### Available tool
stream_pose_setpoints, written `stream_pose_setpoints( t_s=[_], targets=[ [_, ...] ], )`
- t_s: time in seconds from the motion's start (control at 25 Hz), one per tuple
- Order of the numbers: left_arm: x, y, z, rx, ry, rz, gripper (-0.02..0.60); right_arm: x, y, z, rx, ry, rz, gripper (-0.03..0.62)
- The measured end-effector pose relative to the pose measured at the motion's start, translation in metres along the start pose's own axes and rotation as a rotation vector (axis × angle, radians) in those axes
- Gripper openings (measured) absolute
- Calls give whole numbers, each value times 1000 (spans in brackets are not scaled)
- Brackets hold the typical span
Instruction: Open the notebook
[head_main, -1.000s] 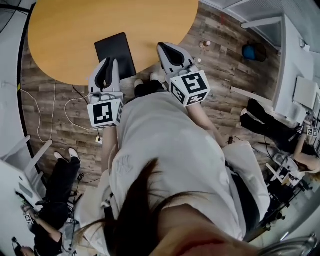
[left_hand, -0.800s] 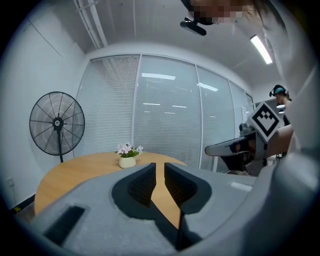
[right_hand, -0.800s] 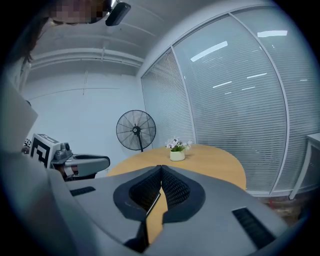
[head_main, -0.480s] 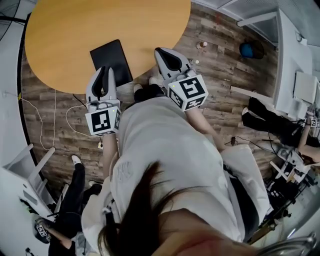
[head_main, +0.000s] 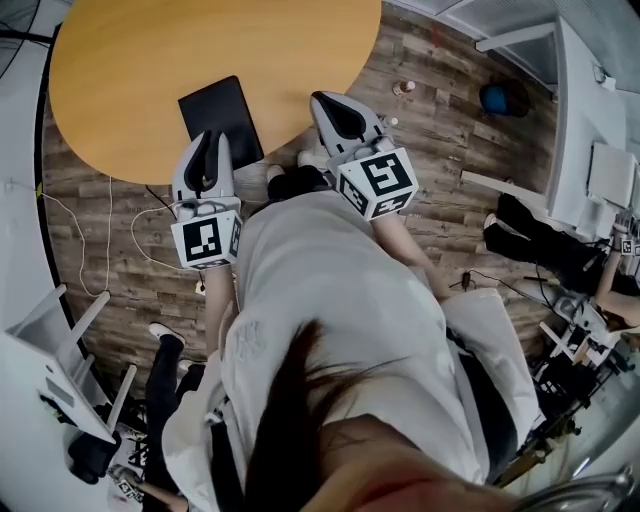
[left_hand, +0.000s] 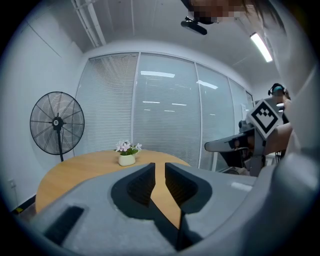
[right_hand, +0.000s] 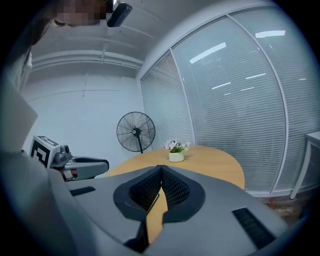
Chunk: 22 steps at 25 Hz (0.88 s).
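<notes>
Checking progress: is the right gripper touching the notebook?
Apart. The head view shows bare tabletop between the right gripper and the notebook.

Round table (head_main: 150, 60): smooth pale wood with a low satin sheen. On it, notebook (head_main: 218, 112): plain black matt cover. Floor (head_main: 450, 140): grey-brown wood-look planks with visible grain. The left gripper (head_main: 207, 137) and right gripper (head_main: 326, 98): grey matt plastic shells, jaws lined with dark ribbed pads. Fan (left_hand: 56, 122): black wire grille. Flower pot (left_hand: 126, 160): smooth, white, slightly glossy. Wall panels (left_hand: 165, 115): glass backed by slatted blinds.
</notes>
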<state>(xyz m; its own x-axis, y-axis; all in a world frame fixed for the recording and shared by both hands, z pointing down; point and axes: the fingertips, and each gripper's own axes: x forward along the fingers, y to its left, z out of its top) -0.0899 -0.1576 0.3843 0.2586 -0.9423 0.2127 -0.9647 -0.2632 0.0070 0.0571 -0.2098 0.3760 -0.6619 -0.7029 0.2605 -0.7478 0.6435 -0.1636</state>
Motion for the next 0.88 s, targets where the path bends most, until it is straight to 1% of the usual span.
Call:
stream_pose_setpoints(
  t_s=[0.32, 0.44, 0.56, 0.76, 0.88],
  targets=[
    [5, -7, 0, 12, 11, -17, 69, -9, -12, 2, 18, -30, -35, 2],
    [0, -8, -3, 14, 27, -25, 69, -14, -14, 1, 25, -29, -51, 2],
    [4, -7, -6, 32, 41, -39, 69, -13, -18, 4, 22, -41, -66, 2],
    [-2, -12, -23, 29, 99, -83, 69, -16, -9, 3, 24, -39, -76, 2],
    [-5, -18, -32, 59, 127, -104, 69, -19, -6, 1, 20, -36, -90, 2]
  ],
)
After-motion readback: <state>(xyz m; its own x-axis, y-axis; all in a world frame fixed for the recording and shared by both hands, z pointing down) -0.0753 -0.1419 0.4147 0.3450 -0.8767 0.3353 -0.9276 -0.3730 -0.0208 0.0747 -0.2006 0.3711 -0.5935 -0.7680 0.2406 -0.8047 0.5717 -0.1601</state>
